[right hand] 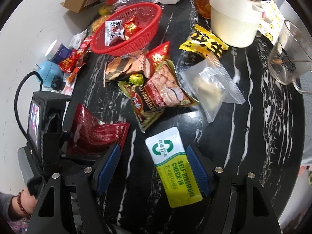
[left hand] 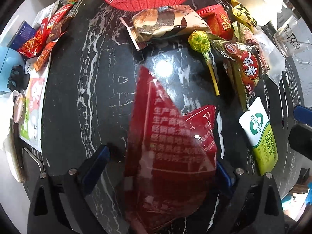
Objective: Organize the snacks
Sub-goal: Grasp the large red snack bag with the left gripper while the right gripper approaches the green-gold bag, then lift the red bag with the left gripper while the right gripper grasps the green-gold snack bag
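I see a round black table (right hand: 259, 117) with white marble lines and a pale floor around it. My left gripper (left hand: 159, 167) has its jaws spread wide, with a dark red snack bag (left hand: 171, 148) between them; I cannot tell if it is pinched. My right gripper (right hand: 154, 167) is wide apart too, around the end of a green and white packet (right hand: 173, 167). The red basket (right hand: 136, 44) sits at the table's far side, with two snacks inside.

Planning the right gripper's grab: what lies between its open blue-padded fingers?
The white-and-green flat sachet lies on the black marble tabletop between the right gripper's open fingers, nearer the right pad; nothing else there. Shown in the right wrist view.
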`<action>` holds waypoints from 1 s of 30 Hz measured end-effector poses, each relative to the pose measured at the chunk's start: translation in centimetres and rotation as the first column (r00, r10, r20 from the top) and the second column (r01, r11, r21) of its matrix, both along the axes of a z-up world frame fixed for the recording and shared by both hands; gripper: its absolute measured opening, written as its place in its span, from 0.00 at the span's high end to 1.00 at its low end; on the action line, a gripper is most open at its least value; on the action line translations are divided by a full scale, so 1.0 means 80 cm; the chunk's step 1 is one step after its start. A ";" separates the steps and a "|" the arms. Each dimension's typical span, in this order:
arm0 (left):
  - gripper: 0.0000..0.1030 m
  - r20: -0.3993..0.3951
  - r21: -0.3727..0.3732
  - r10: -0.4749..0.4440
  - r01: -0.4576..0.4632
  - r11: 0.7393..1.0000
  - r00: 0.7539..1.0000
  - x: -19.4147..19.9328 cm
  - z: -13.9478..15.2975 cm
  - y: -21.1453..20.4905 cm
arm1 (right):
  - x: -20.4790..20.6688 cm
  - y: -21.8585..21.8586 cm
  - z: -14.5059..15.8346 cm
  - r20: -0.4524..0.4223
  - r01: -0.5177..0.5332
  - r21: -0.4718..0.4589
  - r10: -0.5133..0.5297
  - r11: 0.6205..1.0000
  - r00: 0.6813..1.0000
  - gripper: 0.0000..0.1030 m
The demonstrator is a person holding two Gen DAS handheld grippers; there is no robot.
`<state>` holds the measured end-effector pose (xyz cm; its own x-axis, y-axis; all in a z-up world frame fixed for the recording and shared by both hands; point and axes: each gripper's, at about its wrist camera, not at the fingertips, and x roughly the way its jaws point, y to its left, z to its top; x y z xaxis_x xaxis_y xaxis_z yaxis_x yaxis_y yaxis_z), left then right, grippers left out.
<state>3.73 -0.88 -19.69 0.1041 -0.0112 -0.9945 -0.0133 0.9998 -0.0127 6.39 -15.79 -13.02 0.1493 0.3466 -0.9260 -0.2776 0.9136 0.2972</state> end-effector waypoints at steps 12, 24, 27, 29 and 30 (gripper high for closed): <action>0.74 0.081 -0.151 0.011 0.002 0.989 0.997 -0.006 0.035 0.002 | -0.001 -0.005 0.002 0.003 0.024 0.026 -0.024 0.999 1.000 0.31; 0.74 0.217 -0.155 0.029 0.005 0.988 0.976 -0.011 0.103 0.045 | 0.017 -0.003 0.006 0.014 0.029 0.047 -0.029 0.998 0.999 0.31; 0.74 0.239 -0.153 0.037 0.001 0.988 0.970 -0.004 0.110 0.044 | 0.029 0.001 0.006 0.019 0.029 0.049 -0.030 0.998 0.999 0.31; 0.74 0.254 -0.144 0.036 0.001 0.990 0.966 0.002 0.117 0.042 | 0.038 0.003 0.005 0.021 0.023 0.052 -0.024 0.998 0.999 0.31; 0.74 0.259 -0.144 0.038 0.000 0.990 0.965 0.007 0.119 0.040 | 0.043 0.006 0.005 0.026 0.017 0.051 -0.018 0.999 0.999 0.30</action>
